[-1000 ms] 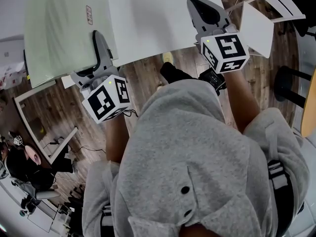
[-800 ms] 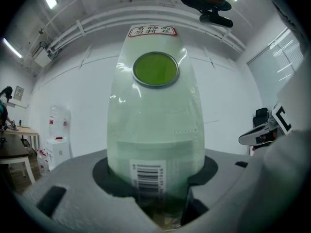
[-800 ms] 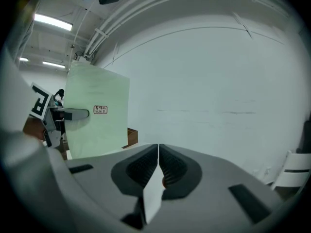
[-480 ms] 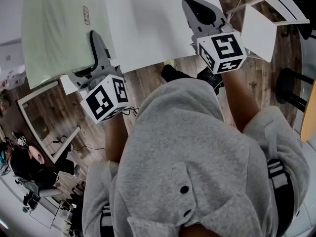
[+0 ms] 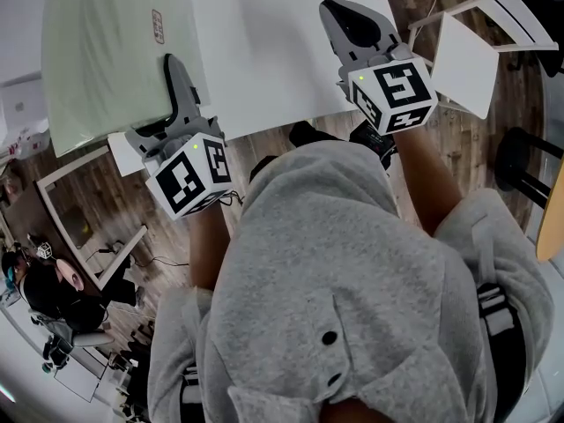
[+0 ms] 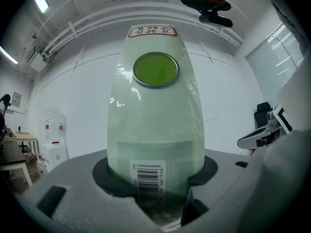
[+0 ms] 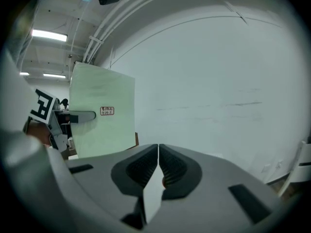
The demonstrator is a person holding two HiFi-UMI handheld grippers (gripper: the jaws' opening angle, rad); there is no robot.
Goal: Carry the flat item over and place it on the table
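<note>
A large white flat board (image 5: 264,42) is held out level in front of me over the wooden floor. A pale green flat pack (image 5: 106,51) with a small red-edged label lies on the board's left part. My left gripper (image 5: 172,82) grips the near edge there, its upper finger lying on the pack. In the left gripper view the pack (image 6: 155,120), with barcode and green round sticker, fills the space between the jaws. My right gripper (image 5: 348,20) is shut on the board's near right edge; the thin white edge (image 7: 151,193) sits pinched between its pads, with the green pack (image 7: 102,110) off to the left.
A white chair (image 5: 476,42) stands at the right beyond the board's corner, with a black stool (image 5: 520,148) near it. A white-framed low table (image 5: 79,227) is on the floor at the left. A seated person (image 5: 44,289) is at the lower left. My dark shoe (image 5: 308,135) shows under the board.
The floor, chair and low table have slid in the view while board, pack and both grippers keep their places relative to each other: the load has travelled on. Both grips look unchanged.
</note>
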